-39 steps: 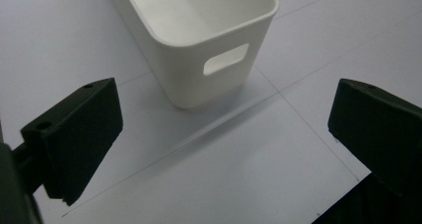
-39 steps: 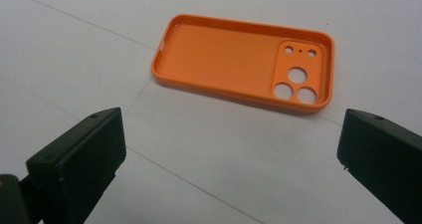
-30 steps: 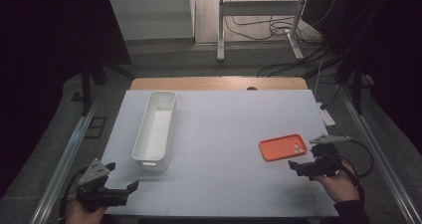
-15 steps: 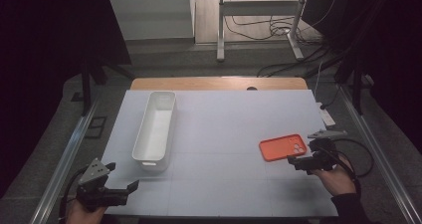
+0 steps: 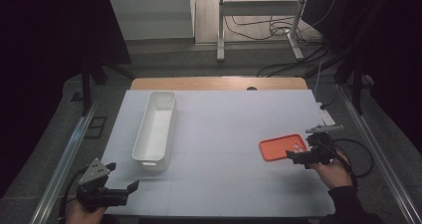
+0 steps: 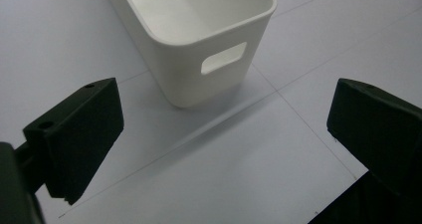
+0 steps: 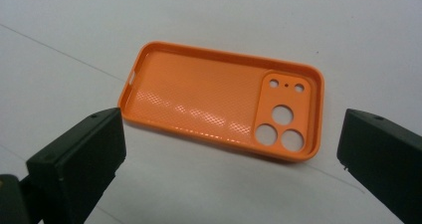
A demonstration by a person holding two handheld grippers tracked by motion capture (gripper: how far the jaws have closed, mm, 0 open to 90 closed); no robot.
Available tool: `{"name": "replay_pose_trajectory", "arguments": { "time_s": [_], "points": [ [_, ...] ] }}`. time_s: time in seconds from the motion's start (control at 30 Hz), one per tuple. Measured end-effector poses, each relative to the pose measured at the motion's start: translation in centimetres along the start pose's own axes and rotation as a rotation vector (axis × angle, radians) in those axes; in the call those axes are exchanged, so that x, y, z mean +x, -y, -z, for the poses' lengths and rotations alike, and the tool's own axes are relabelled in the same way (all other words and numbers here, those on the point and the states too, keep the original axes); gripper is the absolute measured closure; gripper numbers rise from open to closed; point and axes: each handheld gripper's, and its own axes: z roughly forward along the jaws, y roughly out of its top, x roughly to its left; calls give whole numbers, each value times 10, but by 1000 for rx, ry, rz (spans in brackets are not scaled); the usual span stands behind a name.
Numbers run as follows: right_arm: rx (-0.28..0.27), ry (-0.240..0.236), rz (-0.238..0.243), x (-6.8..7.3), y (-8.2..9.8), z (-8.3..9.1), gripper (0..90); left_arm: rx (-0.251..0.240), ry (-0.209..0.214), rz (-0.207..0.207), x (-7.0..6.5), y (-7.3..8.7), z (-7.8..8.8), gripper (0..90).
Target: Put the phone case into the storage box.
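An orange phone case (image 5: pixel 282 147) (image 7: pixel 224 102) lies flat on the white table, inner side up, camera holes toward its right end. My right gripper (image 5: pixel 298 158) (image 7: pixel 231 159) hovers just before its near edge, jaws wide open, nothing between them. A long white bin (image 5: pixel 155 128) (image 6: pixel 199 30) stands at the left, and looks empty. My left gripper (image 5: pixel 122 185) (image 6: pixel 224 149) is open near the table's front left corner, pointing at the bin's near end with its handle slot, a short gap away.
The white table top (image 5: pixel 224 119) has a wooden strip (image 5: pixel 219 83) along its far edge. Metal rails (image 5: pixel 64 154) run down both sides. Cables lie on the floor (image 5: pixel 278 30) beyond. A small white object (image 5: pixel 326 117) rests at the table's right edge.
My right gripper has shifted slightly left and forward, closer to the orange case. The left gripper has stayed where it was.
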Motion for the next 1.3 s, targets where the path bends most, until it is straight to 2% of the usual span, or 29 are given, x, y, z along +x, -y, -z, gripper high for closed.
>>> {"name": "replay_pose_trajectory", "arguments": {
  "time_s": [0.53, 0.6, 1.0, 1.17, 1.3],
  "points": [
    [10, 20, -15, -9, -16, -15, 0, 4, 1, -10, -1, 0, 0, 27],
    [18, 36, -12, -10, -20, -19, 0, 3, 1, -11, -1, 0, 0, 28],
    [34, 54, 7, -11, -31, -30, 0, 4, 2, -12, -1, 0, 0, 29],
    [34, 54, -4, -13, -34, -35, 0, 3, 2, -13, -1, 0, 0, 30],
    [33, 40, -30, -14, -36, -37, 0, 1, 3, -14, -1, 0, 0, 30]
  ]
}}
